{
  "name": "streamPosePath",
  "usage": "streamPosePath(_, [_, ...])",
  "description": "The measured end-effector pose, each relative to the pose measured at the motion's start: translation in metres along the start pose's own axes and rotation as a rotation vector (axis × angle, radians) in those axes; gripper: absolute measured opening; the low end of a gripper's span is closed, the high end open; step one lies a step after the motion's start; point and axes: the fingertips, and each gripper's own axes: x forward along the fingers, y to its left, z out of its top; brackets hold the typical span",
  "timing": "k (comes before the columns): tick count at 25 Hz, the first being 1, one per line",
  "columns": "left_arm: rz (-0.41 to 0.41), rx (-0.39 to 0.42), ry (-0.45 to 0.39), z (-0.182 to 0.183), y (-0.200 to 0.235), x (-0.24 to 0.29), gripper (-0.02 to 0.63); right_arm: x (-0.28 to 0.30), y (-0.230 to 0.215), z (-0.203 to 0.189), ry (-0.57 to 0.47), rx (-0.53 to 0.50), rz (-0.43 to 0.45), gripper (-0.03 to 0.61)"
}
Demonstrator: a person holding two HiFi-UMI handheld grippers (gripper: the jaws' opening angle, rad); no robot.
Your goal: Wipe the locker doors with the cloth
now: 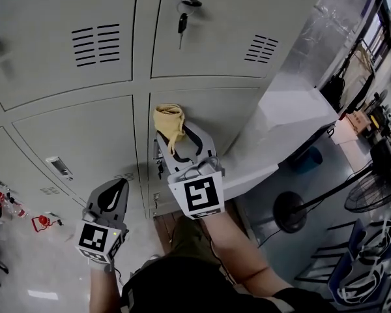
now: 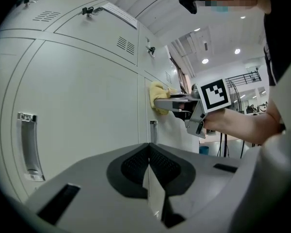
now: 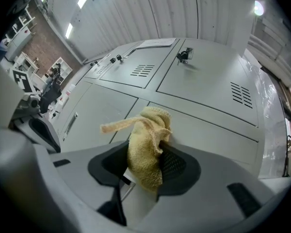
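Note:
A crumpled yellow cloth (image 1: 169, 120) is pinched in my right gripper (image 1: 173, 139), which is shut on it. The cloth is pressed against the lower grey locker door (image 1: 212, 113) near its upper left corner. In the right gripper view the cloth (image 3: 146, 147) bulges up between the dark pads, with a loose strip trailing left. My left gripper (image 1: 119, 186) hangs lower and to the left, shut and empty, a little off the neighbouring door (image 1: 85, 142). The left gripper view shows its closed jaws (image 2: 148, 168) and, beyond them, the cloth (image 2: 158, 94) touching the door.
A key (image 1: 182, 22) hangs from the lock of the upper door. A recessed handle (image 1: 58, 167) sits on the lower left door. To the right are a foil-covered locker side (image 1: 313, 57), a blue bin (image 1: 309, 158) and a fan stand (image 1: 290, 212). A red object (image 1: 42, 222) lies at left.

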Motion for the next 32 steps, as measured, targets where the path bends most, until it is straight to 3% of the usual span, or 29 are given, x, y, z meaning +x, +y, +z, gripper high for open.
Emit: streamPosePath(32, [-0.202, 0.035, 0.015, 0.005, -0.057, 0.093, 0.009, -0.052, -0.13, -0.075, 0.084, 0.168, -0.189, 0.178])
